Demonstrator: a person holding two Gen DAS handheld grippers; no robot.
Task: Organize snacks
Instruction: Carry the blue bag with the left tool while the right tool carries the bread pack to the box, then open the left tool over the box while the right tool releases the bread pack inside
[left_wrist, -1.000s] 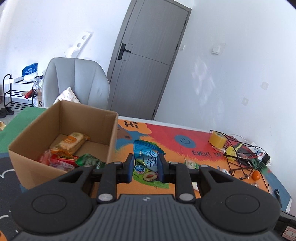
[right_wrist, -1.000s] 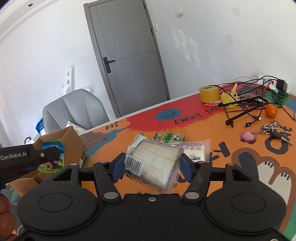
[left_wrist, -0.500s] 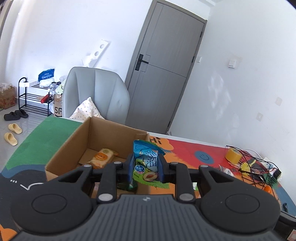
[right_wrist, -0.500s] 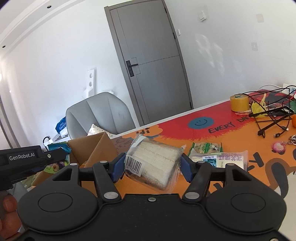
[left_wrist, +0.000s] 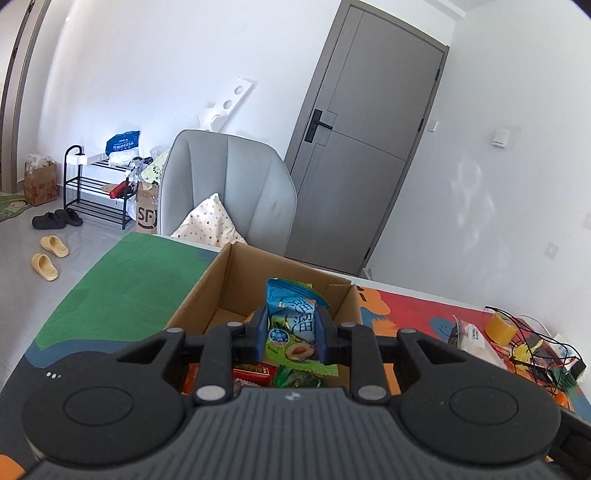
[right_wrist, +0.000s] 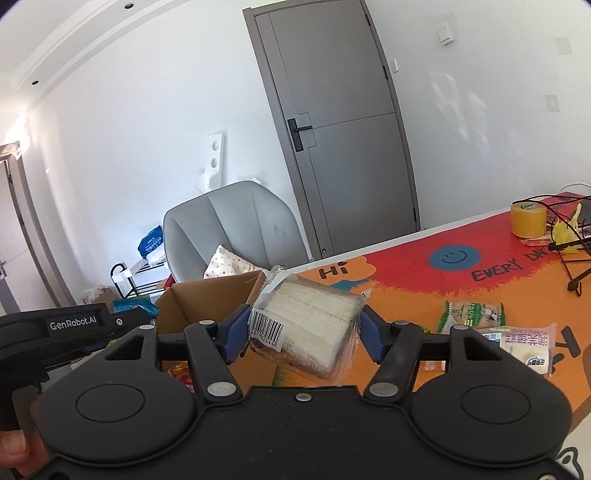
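Observation:
My left gripper (left_wrist: 291, 334) is shut on a blue and green snack packet (left_wrist: 291, 325), held upright over the open cardboard box (left_wrist: 207, 291). Red and green snack packs (left_wrist: 273, 376) lie in the box below it. My right gripper (right_wrist: 303, 332) is shut on a clear-wrapped white cake pack (right_wrist: 306, 325) with a barcode, just right of the cardboard box (right_wrist: 207, 299). The left gripper's body (right_wrist: 70, 328) shows at the left of the right wrist view, with a person's hand under it.
Two more snack packs, green and white (right_wrist: 469, 314) and white (right_wrist: 524, 343), lie on the colourful table mat (right_wrist: 406, 273). A yellow tape roll (right_wrist: 528, 219) and black cables (right_wrist: 569, 251) are at the far right. A grey chair (left_wrist: 229, 192) stands behind the box.
Both grippers have moved left with their packs still held. The blue packet is now over the box, and the cake pack has come up beside the box's right wall.

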